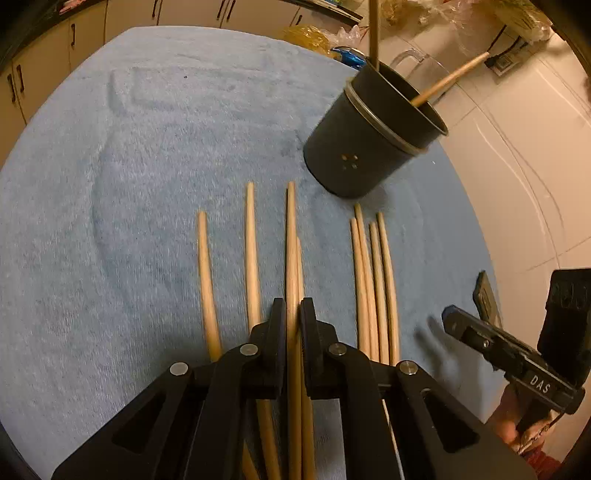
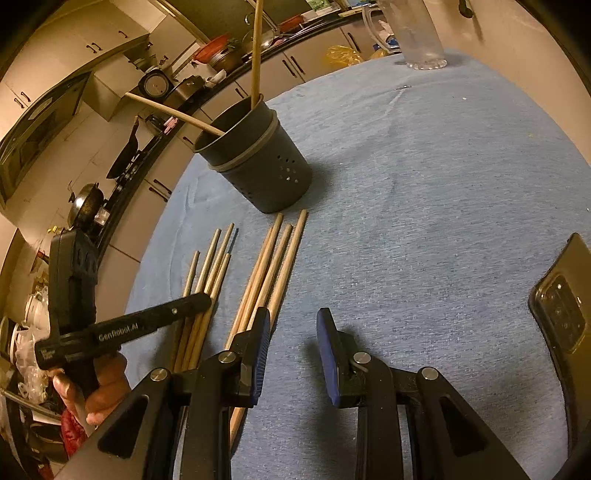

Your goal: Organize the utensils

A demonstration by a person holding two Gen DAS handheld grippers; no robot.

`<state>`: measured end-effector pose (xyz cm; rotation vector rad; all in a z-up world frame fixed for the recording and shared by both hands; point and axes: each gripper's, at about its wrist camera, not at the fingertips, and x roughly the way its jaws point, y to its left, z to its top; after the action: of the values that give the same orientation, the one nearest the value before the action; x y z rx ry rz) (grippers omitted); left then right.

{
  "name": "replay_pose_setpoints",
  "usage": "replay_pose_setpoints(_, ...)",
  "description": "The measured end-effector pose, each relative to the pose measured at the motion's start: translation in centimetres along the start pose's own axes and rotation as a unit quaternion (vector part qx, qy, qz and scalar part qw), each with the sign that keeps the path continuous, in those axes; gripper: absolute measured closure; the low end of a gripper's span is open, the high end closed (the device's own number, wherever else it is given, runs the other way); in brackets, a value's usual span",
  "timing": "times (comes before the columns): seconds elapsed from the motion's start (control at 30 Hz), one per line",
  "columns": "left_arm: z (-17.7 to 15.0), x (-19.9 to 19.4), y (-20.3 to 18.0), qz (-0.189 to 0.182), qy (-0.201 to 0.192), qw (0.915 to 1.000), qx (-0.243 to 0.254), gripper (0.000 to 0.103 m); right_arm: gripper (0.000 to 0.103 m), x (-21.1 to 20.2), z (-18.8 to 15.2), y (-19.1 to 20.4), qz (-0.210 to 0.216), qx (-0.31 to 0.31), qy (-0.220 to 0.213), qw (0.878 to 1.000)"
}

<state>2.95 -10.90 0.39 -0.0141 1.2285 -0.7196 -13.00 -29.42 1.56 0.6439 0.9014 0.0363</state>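
Several wooden chopsticks [image 1: 373, 288] lie side by side on a blue towel [image 1: 129, 184]. My left gripper [image 1: 293, 314] is shut on one chopstick [image 1: 291, 236], which runs forward between its pads toward the dark utensil holder [image 1: 369, 136]. Two chopsticks stand in that holder [image 2: 258, 162]. In the right wrist view my right gripper [image 2: 293, 321] stands open over bare towel with nothing between its fingers, just right of a bundle of chopsticks [image 2: 269, 273]. The left gripper [image 2: 201, 301] reaches over the other bundle there.
A dark phone [image 2: 565, 314] lies on the towel's right side. At the far edge stands a clear pitcher [image 2: 417, 33]. Kitchen cabinets and a counter with pots run beyond the table. The right gripper [image 1: 467, 299] hangs at the towel's right edge.
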Motion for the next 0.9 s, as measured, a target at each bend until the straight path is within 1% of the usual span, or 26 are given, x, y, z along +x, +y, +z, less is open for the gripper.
replay_pose_setpoints(0.1,0.3,0.1,0.2,-0.003,0.001,1.0000,-0.005,0.096,0.075,0.2,0.3,-0.2,-0.001,0.004,0.002,1.000)
replay_pose_setpoints(0.27,-0.1,0.1,0.1,0.012,0.000,0.9999,0.003,0.096,0.075,0.8,1.1,0.0,-0.010,0.003,0.006,1.000)
replay_pose_setpoints(0.37,0.0,0.2,-0.4,0.021,0.007,0.9997,0.009,0.096,0.075,1.4,1.9,0.4,-0.016,-0.002,0.009,1.000)
replay_pose_setpoints(0.57,1.8,1.3,-1.8,0.063,0.022,0.9973,0.030,0.096,0.075,3.9,3.8,0.8,-0.047,-0.005,0.039,0.998)
replay_pose_setpoints(0.67,2.8,1.9,-2.0,0.074,0.033,0.9962,0.033,0.096,0.075,4.9,4.5,1.2,-0.056,-0.008,0.051,0.997)
replay_pose_setpoints(0.77,4.0,2.3,-2.1,0.078,0.041,0.9957,0.027,0.096,0.075,5.5,5.0,2.1,-0.081,-0.021,0.056,0.995)
replay_pose_setpoints(0.8,4.5,2.5,-2.1,0.079,0.039,0.9958,0.025,0.096,0.075,5.8,5.1,2.5,-0.096,-0.033,0.059,0.993)
replay_pose_setpoints(0.83,4.5,2.5,-2.1,0.078,0.037,0.9960,0.024,0.096,0.079,6.0,5.1,3.1,-0.114,-0.048,0.060,0.991)
replay_pose_setpoints(0.87,4.7,2.3,-1.6,0.076,0.033,0.9962,0.023,0.096,0.080,6.3,5.2,3.4,-0.128,-0.059,0.062,0.988)
replay_pose_setpoints(0.9,4.7,2.2,-1.5,0.073,0.031,0.9966,0.021,0.096,0.084,6.4,5.3,3.6,-0.138,-0.065,0.063,0.986)
